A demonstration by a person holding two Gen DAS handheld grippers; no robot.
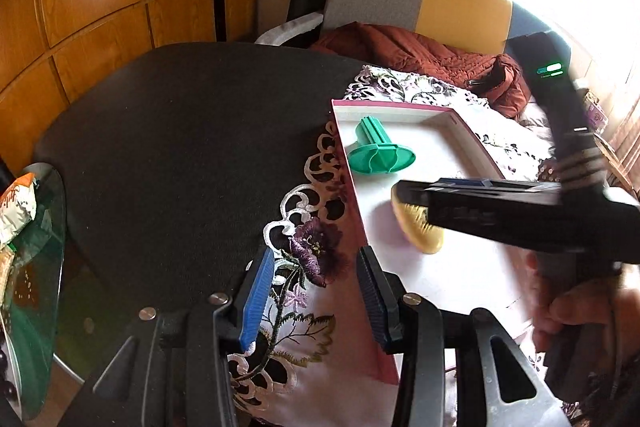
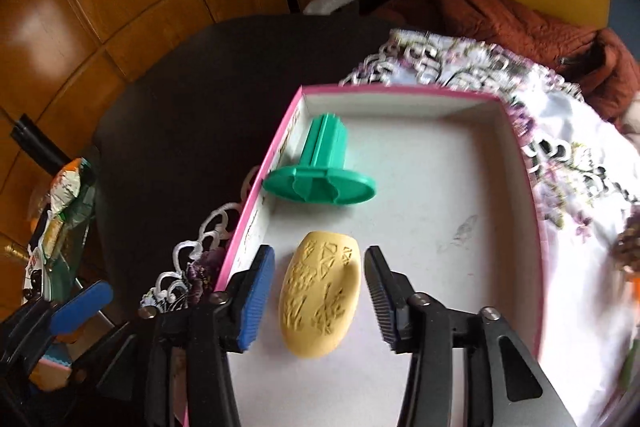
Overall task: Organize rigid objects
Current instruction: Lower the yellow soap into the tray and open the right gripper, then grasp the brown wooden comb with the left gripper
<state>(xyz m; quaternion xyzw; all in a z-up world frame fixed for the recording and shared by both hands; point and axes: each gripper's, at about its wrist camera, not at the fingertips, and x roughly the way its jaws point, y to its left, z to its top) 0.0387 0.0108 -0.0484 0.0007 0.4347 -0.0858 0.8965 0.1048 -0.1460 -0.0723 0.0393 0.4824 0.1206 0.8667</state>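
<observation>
Yellow oval piece (image 2: 320, 294) lengthwise between wide-open right hand-held gripper (image 2: 320, 297), flat in pink box (image 2: 532, 211).

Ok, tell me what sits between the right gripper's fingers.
The yellow embossed oval piece lies between the open right gripper, on the floor of the pink-rimmed box, touching neither of the fingers. The right wrist view shows it.

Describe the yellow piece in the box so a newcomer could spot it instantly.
Find the pink-rimmed white box on the embroidered cloth. On its floor, near the left wall, the yellow piece lies flat between the open right gripper fingers. Unlike the green piece behind it, it is a smooth oval with carved patterns.
</observation>
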